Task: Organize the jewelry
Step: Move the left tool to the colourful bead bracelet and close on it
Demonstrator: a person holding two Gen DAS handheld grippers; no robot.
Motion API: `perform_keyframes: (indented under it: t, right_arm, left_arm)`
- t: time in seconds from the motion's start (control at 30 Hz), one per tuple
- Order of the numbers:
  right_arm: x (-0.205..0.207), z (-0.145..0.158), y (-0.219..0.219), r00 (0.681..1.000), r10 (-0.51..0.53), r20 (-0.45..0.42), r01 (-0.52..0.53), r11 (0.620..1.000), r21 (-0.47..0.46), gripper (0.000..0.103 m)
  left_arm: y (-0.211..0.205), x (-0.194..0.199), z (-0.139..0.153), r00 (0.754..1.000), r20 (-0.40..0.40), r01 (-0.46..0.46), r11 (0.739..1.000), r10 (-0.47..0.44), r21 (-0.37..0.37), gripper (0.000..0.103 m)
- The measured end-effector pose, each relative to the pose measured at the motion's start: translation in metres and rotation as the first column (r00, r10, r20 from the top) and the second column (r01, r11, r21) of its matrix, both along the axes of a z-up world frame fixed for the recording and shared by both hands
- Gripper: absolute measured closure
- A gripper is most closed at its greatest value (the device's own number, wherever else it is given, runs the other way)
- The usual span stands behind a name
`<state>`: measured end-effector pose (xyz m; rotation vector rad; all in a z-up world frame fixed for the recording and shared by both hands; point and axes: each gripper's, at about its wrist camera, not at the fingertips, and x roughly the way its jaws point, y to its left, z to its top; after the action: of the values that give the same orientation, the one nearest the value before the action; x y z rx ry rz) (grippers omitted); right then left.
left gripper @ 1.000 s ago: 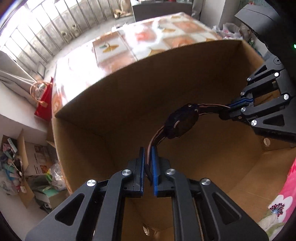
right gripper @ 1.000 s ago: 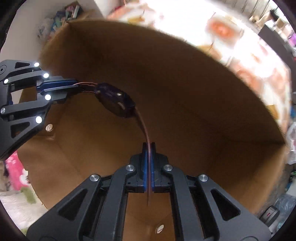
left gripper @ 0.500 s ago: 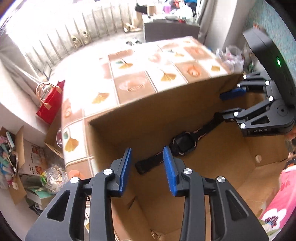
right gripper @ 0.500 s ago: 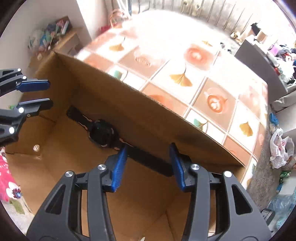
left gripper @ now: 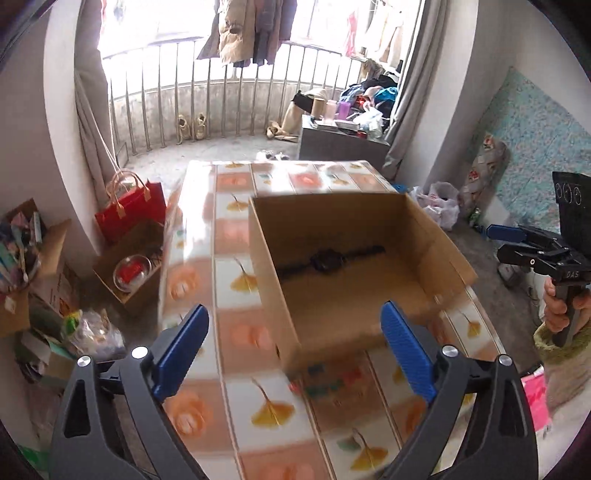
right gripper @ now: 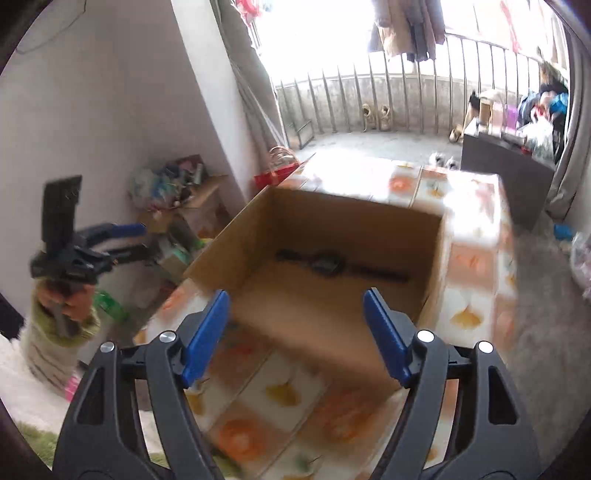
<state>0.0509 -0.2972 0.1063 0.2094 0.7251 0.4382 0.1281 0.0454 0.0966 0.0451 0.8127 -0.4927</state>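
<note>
Watch (left gripper: 330, 261) — slim black strap — in cardboard box (left gripper: 436, 236)

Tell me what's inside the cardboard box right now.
Only a black wristwatch shows inside the cardboard box, lying flat with its strap stretched along the far wall. The near wall hides the floor strip just behind it, so anything there cannot be seen.

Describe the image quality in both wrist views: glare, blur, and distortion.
Left wrist view: the bright balcony window is blown out, the glossy leaf-patterned tabletop reflects glare and smears with motion blur, and the fisheye bends the walls. Right wrist view: the window again overexposes, the brown cardboard box and the black wristwatch inside it look soft, and the left gripper is blurred.
</note>
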Motion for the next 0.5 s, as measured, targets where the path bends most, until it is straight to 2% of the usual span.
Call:
perform_keyframes:
  t: [0.1, 0.2, 0.27, 0.33, 0.4, 0.47, 0.5]
  right_arm:
    - [-0.027, -0.039, 0.025, 0.996, 0.013, -0.09, -0.008, 0.999, 0.054, 0.032]
    - [-0.034, -0.087, 0.054, 0.981, 0.009, -0.194, 0.008, 0.996, 0.086, 0.032]
    - [-0.035, -0.109, 0.072, 0.97, -0.008, -0.243, 0.038, 0.992, 0.118, 0.037]
    - [-0.031, -0.123, 0.077, 0.96, -0.014, -0.28, 0.062, 0.985, 0.161, 0.046]
    - [-0.023, -0.13, 0.083, 0.952, -0.012, -0.306, 0.083, 0.972, 0.219, 0.05]
    - [-0.017, -0.134, 0.088, 0.953, -0.031, -0.301, 0.102, 0.97, 0.222, 0.054]
    - [-0.013, -0.136, 0.089, 0.954, -0.039, -0.298, 0.109, 0.969, 0.222, 0.055]
  left_arm:
    - [-0.004, -0.029, -0.04, 0.998, -0.058, -0.008, 1.0, 0.01, 0.027, 0.01]
    - [-0.013, -0.041, -0.089, 0.99, -0.136, -0.025, 0.998, 0.033, 0.055, 0.01]
    - [-0.018, -0.044, -0.112, 0.986, -0.152, -0.055, 0.996, 0.066, 0.072, 0.01]
    - [-0.02, -0.04, -0.128, 0.98, -0.169, -0.092, 0.993, 0.103, 0.068, 0.01]
    - [-0.017, -0.041, -0.134, 0.98, -0.157, -0.113, 0.993, 0.118, 0.041, 0.01]
    - [-0.016, -0.038, -0.135, 0.983, -0.135, -0.119, 0.993, 0.121, 0.02, 0.011]
    - [-0.015, -0.036, -0.136, 0.985, -0.122, -0.119, 0.993, 0.12, 0.009, 0.016]
